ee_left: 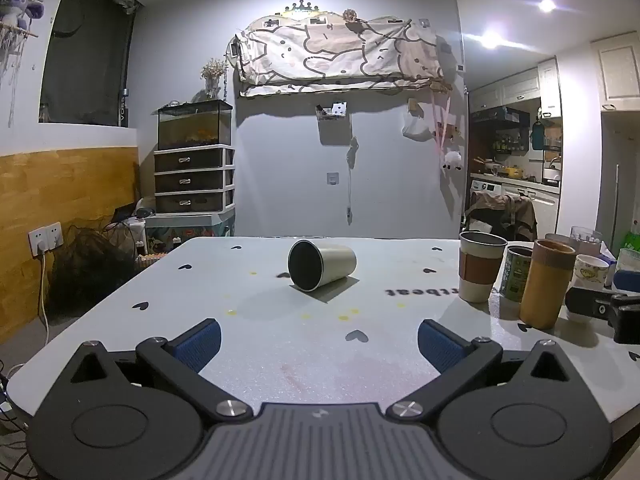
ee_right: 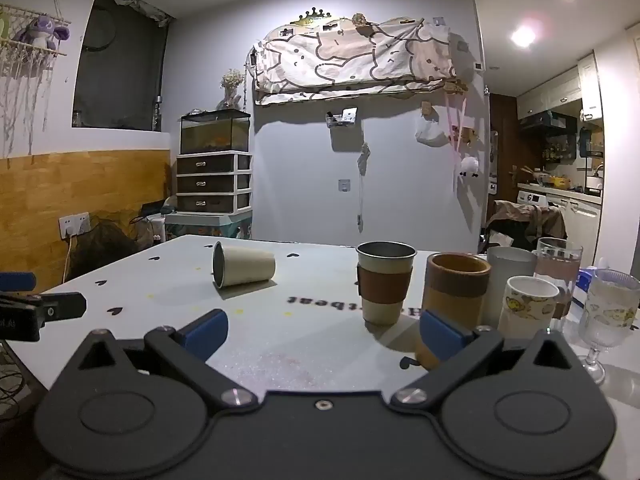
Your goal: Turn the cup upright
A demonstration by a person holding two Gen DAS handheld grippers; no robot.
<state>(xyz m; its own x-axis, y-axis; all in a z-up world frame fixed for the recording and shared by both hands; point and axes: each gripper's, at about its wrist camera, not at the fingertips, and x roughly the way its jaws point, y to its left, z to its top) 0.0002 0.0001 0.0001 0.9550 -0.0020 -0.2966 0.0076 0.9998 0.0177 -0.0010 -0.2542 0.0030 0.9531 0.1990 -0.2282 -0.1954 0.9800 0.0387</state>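
A cream cup with a dark inside [ee_left: 322, 265] lies on its side near the middle of the white table [ee_left: 280, 344], mouth toward the left wrist camera. In the right wrist view the same cup [ee_right: 243, 269] lies at the far left, mouth to the left. My left gripper [ee_left: 319, 344] is open and empty, low over the table, well short of the cup. My right gripper [ee_right: 324, 332] is open and empty, to the right of the cup and near the upright cups.
Upright on the right stand a cup with a brown sleeve [ee_right: 385, 282], a tan bamboo cup [ee_right: 456, 292], a frosted tumbler [ee_right: 510, 276], a small printed cup [ee_right: 528, 306] and glasses [ee_right: 606, 308]. The right gripper's tip [ee_left: 604, 308] shows in the left view.
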